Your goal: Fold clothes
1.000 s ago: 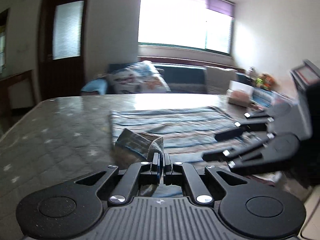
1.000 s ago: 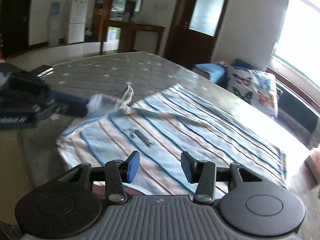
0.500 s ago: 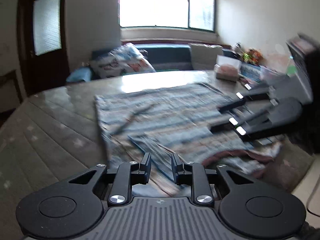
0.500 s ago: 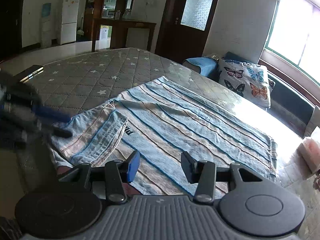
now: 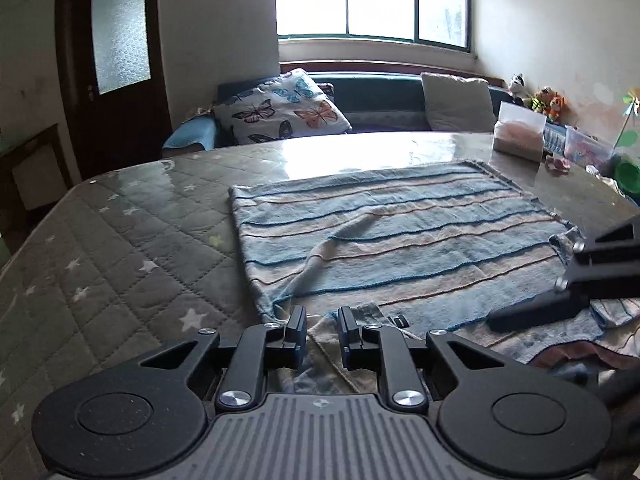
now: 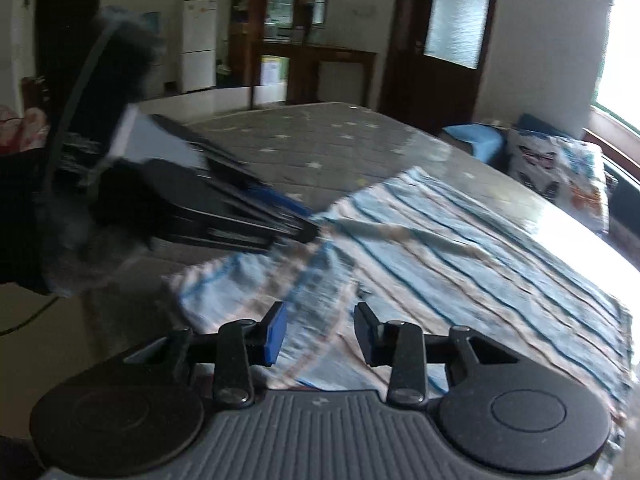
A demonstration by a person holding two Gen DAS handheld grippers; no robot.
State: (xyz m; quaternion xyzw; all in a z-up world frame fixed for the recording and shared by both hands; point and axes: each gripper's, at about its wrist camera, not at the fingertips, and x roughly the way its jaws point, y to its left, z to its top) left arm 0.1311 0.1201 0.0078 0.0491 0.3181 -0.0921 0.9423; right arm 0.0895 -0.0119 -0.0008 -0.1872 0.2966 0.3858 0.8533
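**Striped garment spread flat, both grippers low at its near edge**

Fabric lay directly under and ahead of the left gripper [image 5: 322, 330]: a blue-and-beige striped garment [image 5: 400, 240] spread flat on the grey star-quilted mattress [image 5: 120, 248]. One sleeve [image 5: 340, 240] ran diagonally across the body of the garment, from the gripper's near left toward the middle. The left jaws stood a narrow gap apart, having just closed in a little, and the near hem showed in the gap below them; the pads did not appear to press on cloth. To this gripper's right, the right gripper [image 5: 520, 316] reached in over the garment's near right corner.

From the right wrist view, the right gripper [image 6: 320, 332] hovered over the near edge of the same garment [image 6: 460, 248], its blue-padded jaws clearly apart though they had just been closing, with folded, rumpled cloth visible between and beneath them and no pad gripping it. Off to its left, blurred, the left gripper [image 6: 308, 232] pointed its tips at the garment's near left corner. Whether those tips touched the cloth could not be told through the blur.

Beyond the garment, past the mattress's far edge, a butterfly-print cushion [image 5: 280, 112] rested on a dark sofa [image 5: 380, 96] under the window [image 5: 372, 0].
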